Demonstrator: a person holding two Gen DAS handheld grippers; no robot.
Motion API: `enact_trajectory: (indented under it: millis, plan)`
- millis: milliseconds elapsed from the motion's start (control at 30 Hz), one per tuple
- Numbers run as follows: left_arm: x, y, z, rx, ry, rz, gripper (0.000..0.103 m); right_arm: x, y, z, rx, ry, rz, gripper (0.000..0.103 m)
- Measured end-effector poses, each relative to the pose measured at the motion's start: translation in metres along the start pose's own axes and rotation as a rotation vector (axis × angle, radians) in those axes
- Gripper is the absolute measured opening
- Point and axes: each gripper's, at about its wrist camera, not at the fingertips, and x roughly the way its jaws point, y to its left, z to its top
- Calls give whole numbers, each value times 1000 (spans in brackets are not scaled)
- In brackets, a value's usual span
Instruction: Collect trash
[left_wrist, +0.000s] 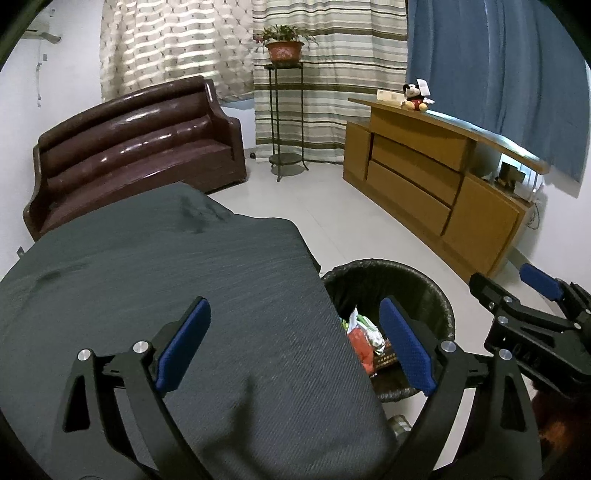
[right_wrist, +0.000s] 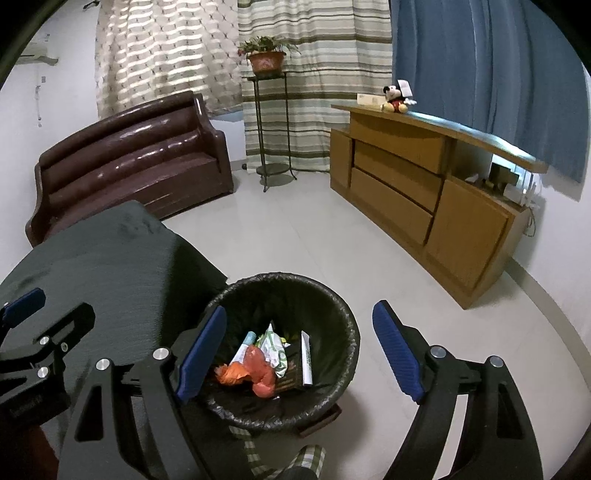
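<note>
A black-lined trash bin (right_wrist: 332, 306) stands on the floor beside a table with a dark grey cloth (left_wrist: 166, 277). Inside it lie an orange wrapper (right_wrist: 255, 373), green-white packets (right_wrist: 275, 349) and a white paper strip (right_wrist: 306, 358). My right gripper (right_wrist: 299, 354) is open and empty, hovering above the bin. My left gripper (left_wrist: 295, 347) is open and empty, above the table's right edge, with the bin (left_wrist: 424, 291) partly between its fingers. The right gripper also shows in the left wrist view (left_wrist: 517, 291), and the left gripper in the right wrist view (right_wrist: 29, 314).
A brown leather sofa (left_wrist: 140, 147) stands behind the table. A plant stand (left_wrist: 286, 118) with a potted plant is by the curtains. A wooden sideboard (left_wrist: 436, 184) with a Mickey toy (left_wrist: 415, 98) lines the right wall. Tiled floor (left_wrist: 332, 221) lies between.
</note>
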Motion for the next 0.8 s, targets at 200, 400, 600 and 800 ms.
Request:
enact_trajectory:
  millis: [200,400,600,800]
  plan:
    - [-21,9,-6,-11,-21,6,91,-19,8,-4,-21,-25,4,79]
    - [-42,15,-11,-19,-46,16,91,-36,15,-7,-38,-51,11,79]
    - [-56,19,-14,-32,-60,20,91,-51,22,-8,-52,-73,17,80]
    - [-69,23,-17,-39,-77,20,91,-61,27,-11,-58,-89,20,80]
